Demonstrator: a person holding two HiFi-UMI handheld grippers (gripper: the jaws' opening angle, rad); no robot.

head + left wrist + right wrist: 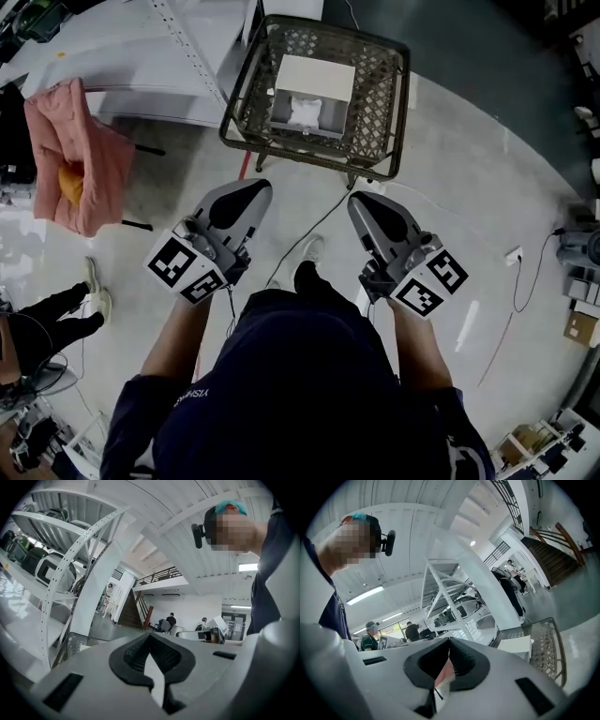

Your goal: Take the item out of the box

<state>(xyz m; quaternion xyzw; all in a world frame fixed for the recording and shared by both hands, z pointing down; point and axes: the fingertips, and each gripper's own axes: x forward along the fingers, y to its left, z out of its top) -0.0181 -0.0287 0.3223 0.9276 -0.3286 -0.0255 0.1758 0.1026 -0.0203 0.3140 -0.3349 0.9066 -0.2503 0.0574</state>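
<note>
An open white box (315, 79) stands inside a dark wire basket (236, 101) on the floor ahead of me. A white wrapped item (305, 111) lies in the box. My left gripper (251, 193) hangs shut and empty, short of the basket's near left corner. My right gripper (362, 202) is level with it, near the basket's right front leg, also shut with nothing between its jaws. In the left gripper view the closed tips of the left gripper (150, 637) point up at shelving. In the right gripper view the right gripper (449, 642) shows the basket (547, 649) and box (513, 645) to the right.
A pink cloth (77, 155) hangs on a stand at left, beside white shelving (141, 56). A thin cable (317, 227) runs across the floor between the grippers. Another person's legs (56, 315) are at far left. Cardboard boxes (581, 323) and a wall plug (514, 255) sit at right.
</note>
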